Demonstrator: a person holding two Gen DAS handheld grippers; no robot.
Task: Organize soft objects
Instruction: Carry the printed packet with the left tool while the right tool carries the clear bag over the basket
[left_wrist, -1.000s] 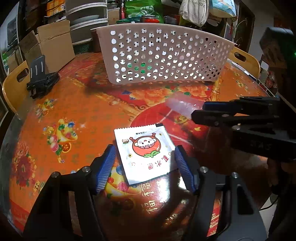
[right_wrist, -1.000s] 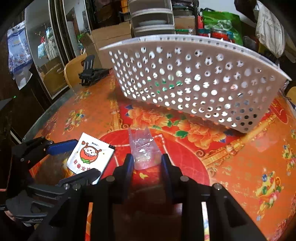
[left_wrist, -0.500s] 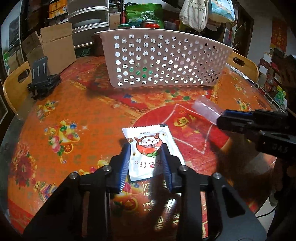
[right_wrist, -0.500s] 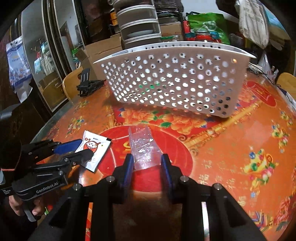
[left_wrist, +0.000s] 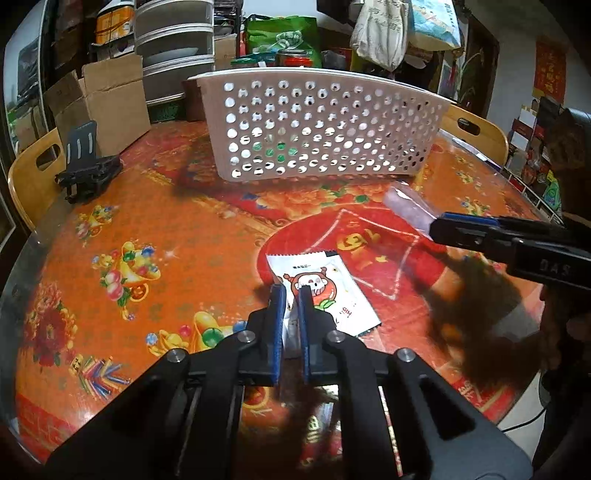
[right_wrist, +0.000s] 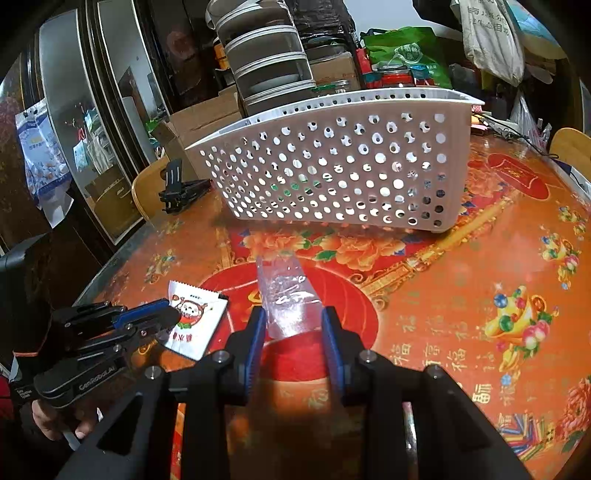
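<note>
White cartoon-printed sachet (left_wrist: 325, 291), serrated edges

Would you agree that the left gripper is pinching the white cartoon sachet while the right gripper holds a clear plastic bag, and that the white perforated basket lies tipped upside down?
Not quite: the white perforated basket stands upright with its rim on top, as the right wrist view shows. The rest holds: the left gripper pinches the sachet, the right gripper holds the clear bag.

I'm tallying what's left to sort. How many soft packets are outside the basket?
2. White cartoon packet on the table, pinched by the left gripper; clear plastic pouch in the right gripper. Basket contents are hidden.
</note>
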